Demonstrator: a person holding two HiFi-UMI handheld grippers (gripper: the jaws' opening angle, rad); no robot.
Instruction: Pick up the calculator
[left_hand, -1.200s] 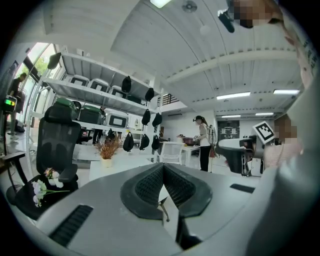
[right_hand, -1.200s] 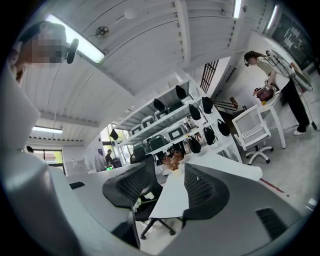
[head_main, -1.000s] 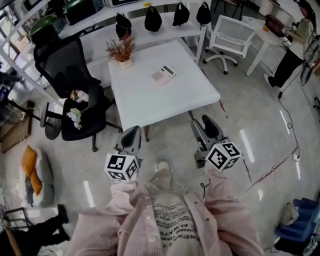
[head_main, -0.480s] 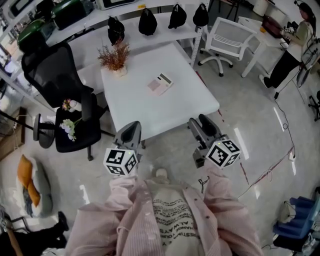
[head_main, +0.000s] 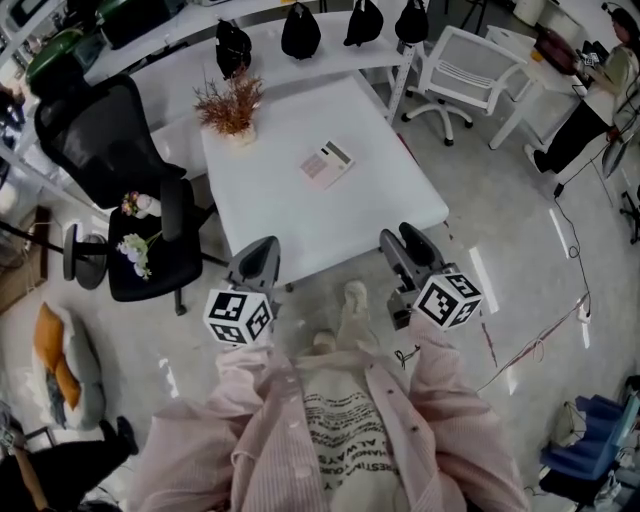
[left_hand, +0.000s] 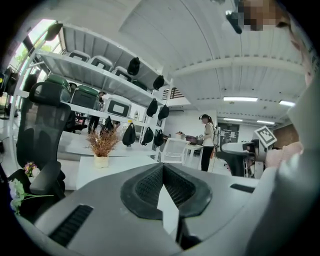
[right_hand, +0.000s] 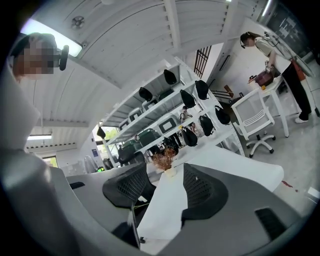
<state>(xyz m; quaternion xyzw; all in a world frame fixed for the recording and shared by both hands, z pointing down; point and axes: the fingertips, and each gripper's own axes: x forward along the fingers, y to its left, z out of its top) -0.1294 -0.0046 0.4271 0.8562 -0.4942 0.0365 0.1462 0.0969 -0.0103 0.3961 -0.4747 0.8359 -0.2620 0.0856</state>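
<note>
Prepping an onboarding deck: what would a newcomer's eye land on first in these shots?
The two marker-cubed grippers low in the head view: left gripper with jaws together, right gripper with jaws apart, both empty, near the front edge of the white table. Then the calculator lying alone mid-table, and a dried plant in a pot at its far left corner.

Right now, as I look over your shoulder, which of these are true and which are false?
1. The calculator lies on the white table. True.
2. The right gripper holds the calculator. False: its jaws are apart with nothing in them, well short of the calculator.
3. The left gripper has its jaws together. True.
4. The dried plant stands on the floor. False: its pot stands on the table, near a far corner.
</note>
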